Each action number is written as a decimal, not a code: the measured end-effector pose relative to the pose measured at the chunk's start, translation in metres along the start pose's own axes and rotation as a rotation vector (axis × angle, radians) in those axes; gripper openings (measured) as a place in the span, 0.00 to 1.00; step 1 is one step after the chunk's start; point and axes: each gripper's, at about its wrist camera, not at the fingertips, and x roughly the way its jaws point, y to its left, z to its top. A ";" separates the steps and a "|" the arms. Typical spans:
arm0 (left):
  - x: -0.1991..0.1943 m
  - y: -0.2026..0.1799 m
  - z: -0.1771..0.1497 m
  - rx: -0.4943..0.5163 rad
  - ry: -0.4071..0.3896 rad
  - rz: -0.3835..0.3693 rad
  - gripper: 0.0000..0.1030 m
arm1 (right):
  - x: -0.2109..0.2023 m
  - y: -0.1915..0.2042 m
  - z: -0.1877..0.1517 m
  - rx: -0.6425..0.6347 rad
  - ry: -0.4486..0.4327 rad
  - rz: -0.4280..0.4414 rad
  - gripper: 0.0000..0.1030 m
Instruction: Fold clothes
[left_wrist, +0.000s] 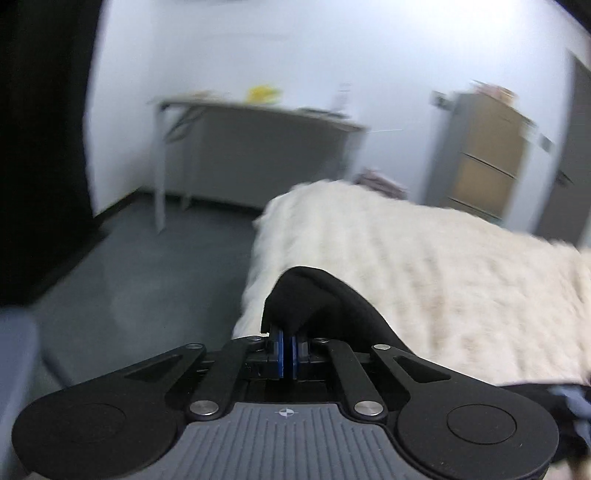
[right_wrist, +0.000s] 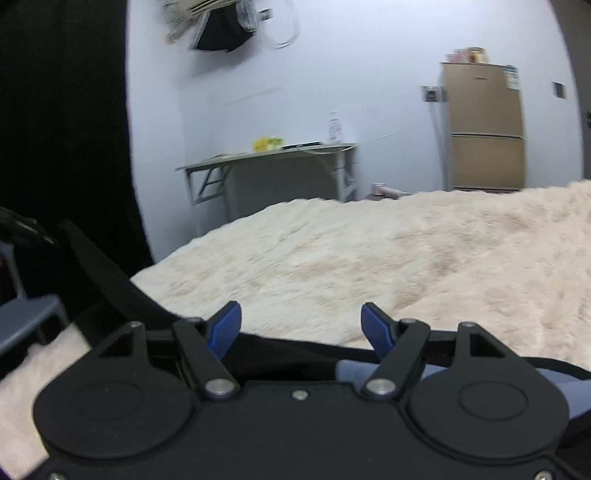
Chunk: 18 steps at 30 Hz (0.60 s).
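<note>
A black garment (left_wrist: 314, 295) lies at the near edge of a cream fluffy blanket (left_wrist: 424, 266). My left gripper (left_wrist: 287, 343) is shut on a raised fold of that black cloth, its blue pads pressed together with fabric between them. In the right wrist view the same black garment (right_wrist: 122, 291) stretches as a taut strip from the left toward the gripper and runs under it. My right gripper (right_wrist: 301, 325) stands open above the blanket (right_wrist: 369, 258), blue fingertips (right_wrist: 225, 328) wide apart with nothing between them. A bit of grey-blue cloth (right_wrist: 351, 369) shows beneath it.
A grey folding table (right_wrist: 273, 173) with a yellow item stands against the white wall. A tan fridge (right_wrist: 484, 125) is at the right. Dark curtain (right_wrist: 62, 129) hangs at the left. Grey floor (left_wrist: 147, 277) lies beside the bed, and a grey chair (right_wrist: 29, 321) is at the left.
</note>
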 end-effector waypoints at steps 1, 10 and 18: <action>-0.020 -0.004 0.017 0.048 -0.031 0.000 0.03 | 0.000 -0.003 0.001 0.016 -0.003 -0.006 0.68; 0.023 0.035 0.048 -0.021 0.216 0.128 0.14 | 0.001 -0.008 0.003 0.020 -0.008 -0.013 0.68; 0.106 0.059 -0.036 -0.040 0.488 0.367 0.61 | 0.004 -0.015 0.003 0.004 -0.010 -0.036 0.68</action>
